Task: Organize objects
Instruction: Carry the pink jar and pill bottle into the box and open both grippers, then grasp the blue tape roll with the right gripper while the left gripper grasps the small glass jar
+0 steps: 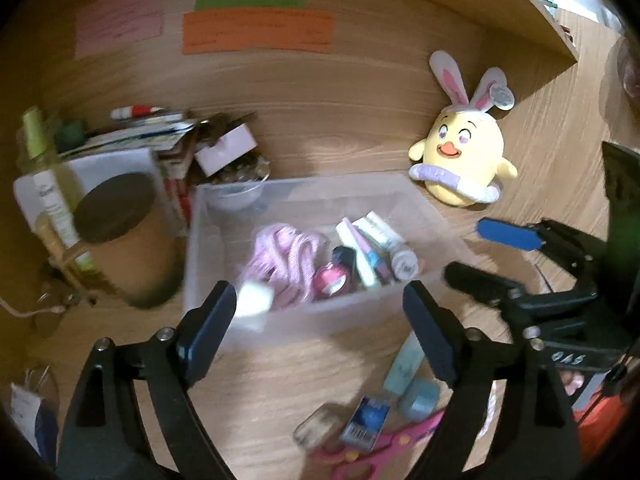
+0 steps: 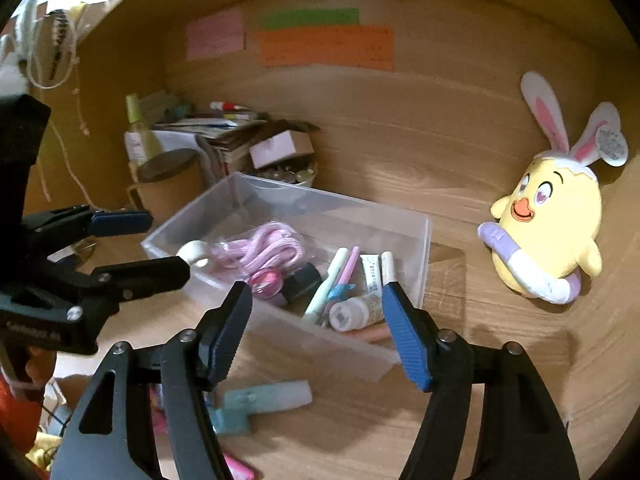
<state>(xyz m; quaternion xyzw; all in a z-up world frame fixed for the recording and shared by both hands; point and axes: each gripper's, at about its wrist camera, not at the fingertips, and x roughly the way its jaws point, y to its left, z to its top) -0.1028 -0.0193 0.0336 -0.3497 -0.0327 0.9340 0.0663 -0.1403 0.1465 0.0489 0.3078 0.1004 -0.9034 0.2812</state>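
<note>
Clear plastic bin (image 1: pixel 420 216) sits on the wooden bench (image 1: pixel 320 144), taken here as the landmark. Inside the bin: a pink coiled cord (image 1: pixel 286 258) at its left side, a round pink item (image 1: pixel 330 282) and a dark cap (image 1: pixel 345 258) near the middle, and a cluster of pens and tubes (image 1: pixel 374 248) toward its right side.

Left claw (image 1: pixel 320 312) hangs over the bin's near wall, jaws spread wide and holding nothing. A small white blurred object (image 1: pixel 254 300) lies just beside its left fingertip, at the bin's near-left corner; whether the two touch cannot be told.

Right claw (image 2: pixel 316 316) hangs over the bin's near-right corner, jaws also spread wide and empty. In the left wrist view it appears right of the bin, above the bench.

In front of the bin, on the bench: a pale teal tube (image 2: pixel 268 400), a blue round cap (image 1: pixel 420 396), a small blue packet (image 1: pixel 366 420), a small tan box (image 1: pixel 316 428) and pink scissors (image 1: pixel 384 448), all lying close together.

Behind and to the right of the bin: a yellow chick plush with bunny ears (image 1: pixel 460 160), leaning on the back panel. Left of the bin: a brown cylindrical container with a dark lid (image 1: pixel 120 240), a spray bottle (image 1: pixel 48 184) and a stack of papers and small boxes (image 1: pixel 180 140). High on the panel behind the bin: pink, green and orange paper notes (image 1: pixel 256 32).
</note>
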